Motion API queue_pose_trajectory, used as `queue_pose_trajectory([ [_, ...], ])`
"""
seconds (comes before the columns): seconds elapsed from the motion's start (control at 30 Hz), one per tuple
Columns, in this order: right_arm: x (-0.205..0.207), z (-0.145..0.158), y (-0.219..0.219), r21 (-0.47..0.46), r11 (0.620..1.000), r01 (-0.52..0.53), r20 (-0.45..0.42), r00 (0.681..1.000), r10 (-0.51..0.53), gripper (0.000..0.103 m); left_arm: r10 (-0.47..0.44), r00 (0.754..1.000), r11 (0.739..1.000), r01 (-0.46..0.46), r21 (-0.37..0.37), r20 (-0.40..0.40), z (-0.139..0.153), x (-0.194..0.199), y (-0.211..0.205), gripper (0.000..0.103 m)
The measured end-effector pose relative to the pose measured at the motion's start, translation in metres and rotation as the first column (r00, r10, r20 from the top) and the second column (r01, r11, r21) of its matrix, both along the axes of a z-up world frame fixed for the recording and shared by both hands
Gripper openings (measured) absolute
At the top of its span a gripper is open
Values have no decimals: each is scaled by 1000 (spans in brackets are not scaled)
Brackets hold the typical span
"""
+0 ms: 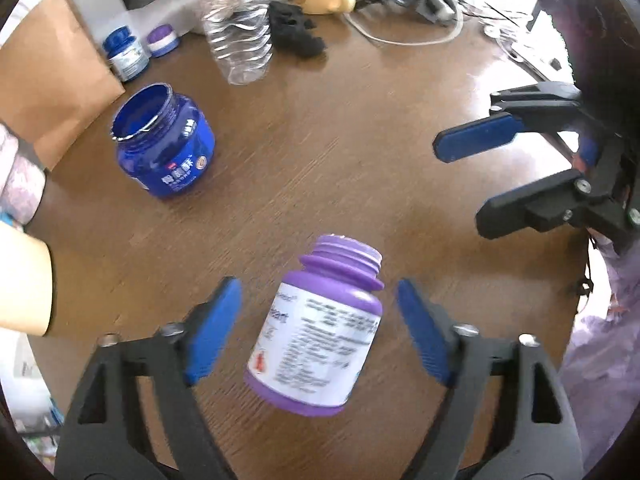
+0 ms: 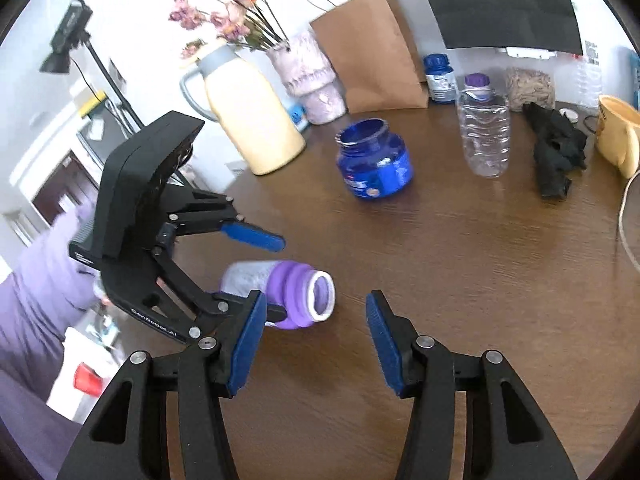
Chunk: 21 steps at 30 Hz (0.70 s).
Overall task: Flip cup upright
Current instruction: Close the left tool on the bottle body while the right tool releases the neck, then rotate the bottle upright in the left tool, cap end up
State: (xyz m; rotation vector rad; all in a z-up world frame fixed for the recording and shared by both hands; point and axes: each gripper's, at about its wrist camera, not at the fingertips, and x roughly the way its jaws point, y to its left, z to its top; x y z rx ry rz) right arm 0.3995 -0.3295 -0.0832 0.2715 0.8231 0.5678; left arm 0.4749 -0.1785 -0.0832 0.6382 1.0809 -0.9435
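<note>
A purple lidless jar with a white label (image 1: 316,332) lies on its side on the brown table, mouth pointing away from my left gripper; it also shows in the right wrist view (image 2: 288,292). My left gripper (image 1: 320,328) is open, its blue pads on either side of the jar without touching; it also shows in the right wrist view (image 2: 276,276). My right gripper (image 2: 316,344) is open and empty, to the right of the jar's mouth; it also shows in the left wrist view (image 1: 464,184). A blue lidless jar (image 1: 164,144) stands upright further back.
A clear plastic bottle (image 2: 484,128), a black cloth (image 2: 556,152), a yellow mug (image 2: 618,136), a cream thermos jug (image 2: 252,116), a vase of dried flowers (image 2: 308,76), a brown paper bag (image 2: 376,60) and small capped jars (image 1: 128,54) stand along the back. A white cable (image 1: 404,36) lies at the far side.
</note>
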Motion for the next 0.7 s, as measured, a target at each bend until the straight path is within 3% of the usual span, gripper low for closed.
queue_pose_trajectory([
  [0.23,1,-11,10,41,997,65,-112,992,-60,55,-91,995,993,94,76,-49,-23,-25,-9,82],
  [0.27,-1,-15,7,59,995,81,-133,988,-73,55,-105,993,990,109,91,-46,-27,-30,-10,80],
  [0.3,-2,-18,6,67,993,98,-144,986,-88,55,-111,993,988,115,106,-36,-31,-35,-10,64],
  [0.33,-4,-21,6,70,992,106,-151,984,-95,55,-108,994,988,110,107,-26,-34,-39,-8,63],
  [0.5,-14,-30,4,138,981,137,-174,978,-112,55,-43,996,999,43,2,81,-26,-58,12,62],
  [0.57,-18,-31,8,170,976,134,-168,980,-105,55,30,993,993,-17,-115,113,-13,-66,27,62],
  [0.63,-20,-30,12,217,969,121,-163,983,-86,56,75,988,982,-50,-182,134,-6,-75,37,62],
  [0.7,-20,-28,17,260,959,116,-158,984,-76,73,96,987,970,-64,-235,129,2,-84,43,62],
])
